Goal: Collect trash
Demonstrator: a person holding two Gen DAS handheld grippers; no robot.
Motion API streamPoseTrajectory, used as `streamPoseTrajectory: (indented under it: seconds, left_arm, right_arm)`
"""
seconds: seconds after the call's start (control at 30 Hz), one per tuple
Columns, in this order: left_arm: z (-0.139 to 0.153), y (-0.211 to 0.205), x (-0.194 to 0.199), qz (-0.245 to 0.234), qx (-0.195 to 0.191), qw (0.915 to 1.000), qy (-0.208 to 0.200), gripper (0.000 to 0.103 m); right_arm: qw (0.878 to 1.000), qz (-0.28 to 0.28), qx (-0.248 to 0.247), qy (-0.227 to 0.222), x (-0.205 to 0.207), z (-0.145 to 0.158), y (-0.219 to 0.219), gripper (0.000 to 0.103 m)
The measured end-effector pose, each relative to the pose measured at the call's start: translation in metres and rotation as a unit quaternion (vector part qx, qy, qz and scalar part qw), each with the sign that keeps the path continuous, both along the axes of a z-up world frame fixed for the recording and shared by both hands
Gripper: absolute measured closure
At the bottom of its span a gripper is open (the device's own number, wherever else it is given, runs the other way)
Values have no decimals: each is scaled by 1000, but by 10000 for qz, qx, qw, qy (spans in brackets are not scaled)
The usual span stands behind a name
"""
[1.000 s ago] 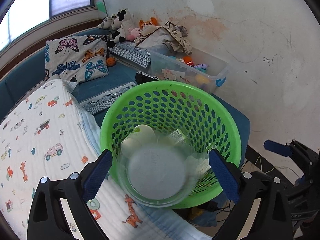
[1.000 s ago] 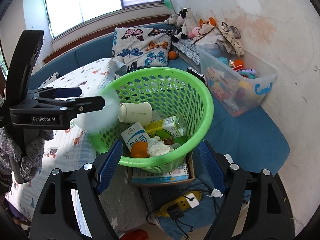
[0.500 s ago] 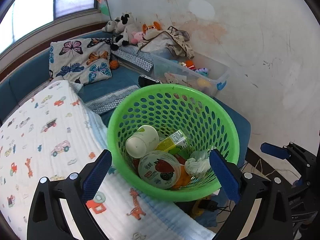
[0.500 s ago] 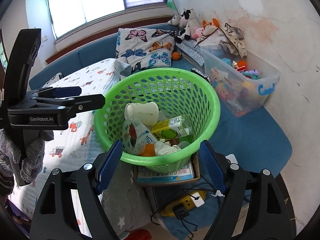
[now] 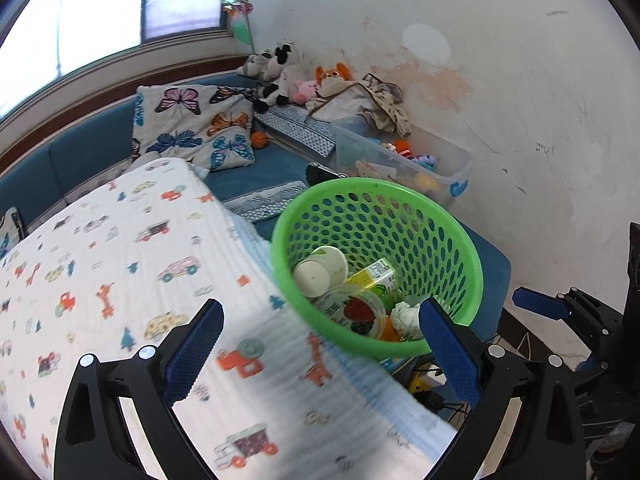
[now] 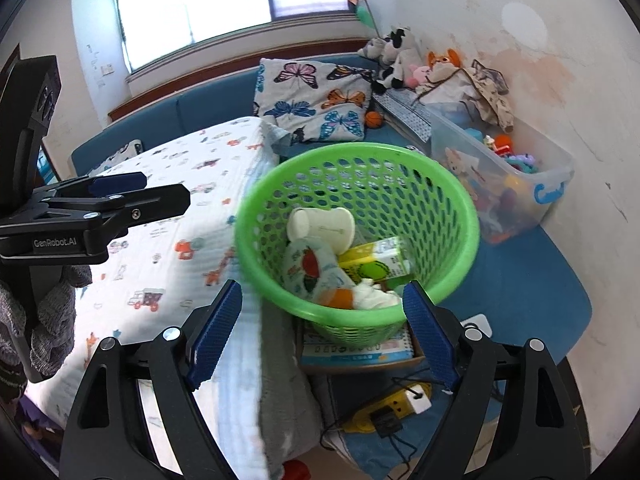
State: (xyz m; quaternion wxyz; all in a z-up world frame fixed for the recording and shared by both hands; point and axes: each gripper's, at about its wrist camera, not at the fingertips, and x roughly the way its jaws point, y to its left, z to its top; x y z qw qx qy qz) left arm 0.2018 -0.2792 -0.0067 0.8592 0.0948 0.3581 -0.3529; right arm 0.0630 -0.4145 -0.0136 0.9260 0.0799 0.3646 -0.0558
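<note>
Trash is lying light and crushable in the basket (image 5: pixel 472 264) ahead of both wide-spread, empty grippers, left (image 5: pixel 320 354) and right (image 6: pixel 324 334), its jaws just opening: the cup (image 6: pixel 322 226) and lidded tub (image 5: pixel 352 311) wanting a gentle pinch across their rims

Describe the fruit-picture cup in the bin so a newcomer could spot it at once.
Find the green perforated basket beside the bed with the cartoon-print blanket. Inside, the clear plastic cup lies on its side among the trash, below the plain white paper cup and left of the yellow-green carton. Only it has a strawberry-printed lid.
</note>
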Motion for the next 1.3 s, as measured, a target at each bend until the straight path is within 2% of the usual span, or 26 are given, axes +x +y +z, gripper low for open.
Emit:
streamPoseTrajectory:
  seconds: [0.33, 0.73, 1.0, 1.3]
  left_arm:
    - [11, 62, -9, 525, -113, 9984, -147, 8]
    - [12, 142, -23, 1271, -89, 9916, -200, 7]
    - [17, 175, -44, 1596, 73, 9859, -499, 7]
    - [21, 211, -62, 1948, -25, 9791, -577, 7]
  right_arm:
    - [9996, 277, -8, 45, 5, 6, 38, 18]
    - [9977, 654, -91, 123, 13, 10, 90, 14]
    - [9978, 634, -121, 167, 14, 13, 114, 11]
    - [9984, 494, -267, 89, 9, 20, 135, 7]
